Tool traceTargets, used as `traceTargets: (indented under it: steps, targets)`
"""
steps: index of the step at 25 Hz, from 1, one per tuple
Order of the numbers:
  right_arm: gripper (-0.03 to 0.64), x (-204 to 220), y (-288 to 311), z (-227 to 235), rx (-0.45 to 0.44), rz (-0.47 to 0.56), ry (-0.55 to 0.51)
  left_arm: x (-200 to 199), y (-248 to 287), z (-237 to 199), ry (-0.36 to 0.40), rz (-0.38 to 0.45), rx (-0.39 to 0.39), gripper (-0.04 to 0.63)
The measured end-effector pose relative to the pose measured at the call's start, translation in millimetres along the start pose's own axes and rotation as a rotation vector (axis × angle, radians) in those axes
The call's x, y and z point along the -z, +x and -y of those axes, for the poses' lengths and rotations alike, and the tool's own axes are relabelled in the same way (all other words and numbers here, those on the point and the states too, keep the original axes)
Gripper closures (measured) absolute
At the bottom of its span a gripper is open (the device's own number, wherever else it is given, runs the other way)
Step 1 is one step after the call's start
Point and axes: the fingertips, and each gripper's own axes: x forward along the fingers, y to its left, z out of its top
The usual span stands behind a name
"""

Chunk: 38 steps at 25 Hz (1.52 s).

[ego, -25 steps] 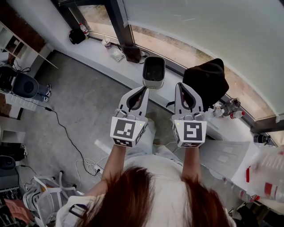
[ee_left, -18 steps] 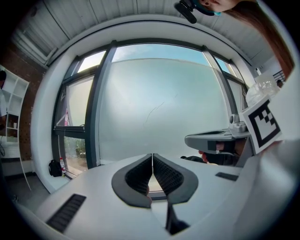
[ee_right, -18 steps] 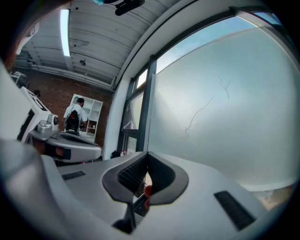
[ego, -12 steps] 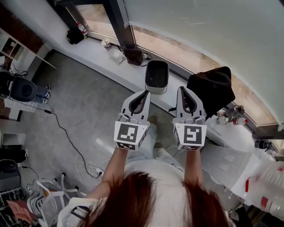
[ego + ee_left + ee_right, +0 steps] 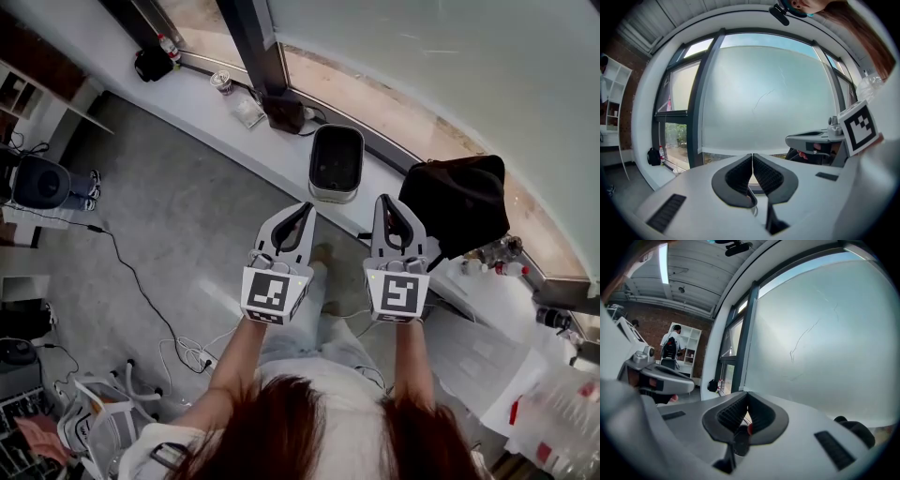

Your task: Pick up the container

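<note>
A dark, round-cornered container (image 5: 336, 162) with a pale rim stands on the white window ledge (image 5: 202, 103), open side up. My left gripper (image 5: 306, 208) is held in the air below it in the head view, jaws shut and empty. My right gripper (image 5: 387, 202) hangs beside it at the same height, also shut with nothing in it. Both point toward the ledge and stand short of the container. In the left gripper view the shut left gripper (image 5: 752, 157) faces the frosted window; the right gripper view shows the shut right gripper (image 5: 747, 397) facing the same pane.
A black bag (image 5: 455, 202) lies on the ledge right of the container. A dark window post (image 5: 258, 52) rises behind, with a cup (image 5: 222, 84) and a small bottle (image 5: 166, 47) further left. Cables (image 5: 141, 281) run over the grey floor. Papers and plastic bottles (image 5: 553, 422) sit at the lower right.
The view has shifted, so the container and bag now sit lower in the frame. Both grippers have stayed shut and side by side, a little lower in the picture.
</note>
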Motion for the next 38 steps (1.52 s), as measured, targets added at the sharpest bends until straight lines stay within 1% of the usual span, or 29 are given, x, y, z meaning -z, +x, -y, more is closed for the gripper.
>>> traceTargets:
  steps: [6, 8, 11, 15, 25, 31, 38]
  targets:
    - [0.592, 42.6, 22.2, -6.9, -0.027, -0.073, -0.012, 34.7, 26.0, -11.0, -0.008, -0.059, 0.024, 0.577]
    - [0.592, 52.8, 30.1, -8.5, -0.032, -0.096, -0.015, 41.7, 35.4, -16.0, -0.007, -0.062, 0.031, 0.577]
    - [0.592, 64.4, 41.3, -10.6, -0.039, -0.108, -0.016, 50.0, 49.1, -25.0, -0.001, -0.065, 0.020, 0.577]
    - [0.592, 89.0, 57.1, -13.9, -0.043, -0.134, -0.018, 67.9, 67.7, -39.8, -0.018, -0.069, 0.011, 0.577]
    - [0.592, 165.2, 86.0, -17.6, -0.056, -0.241, -0.023, 129.8, 101.5, -64.6, -0.048, -0.121, -0.005, 0.575]
    - [0.592, 207.5, 98.4, -24.6, -0.063, -0.273, -0.005, 176.0, 113.7, -75.4, -0.083, -0.165, -0.013, 0.575]
    - [0.591, 256.3, 113.3, -32.5, -0.085, -0.313, 0.022, 222.8, 125.8, -80.8, -0.087, -0.191, -0.014, 0.575]
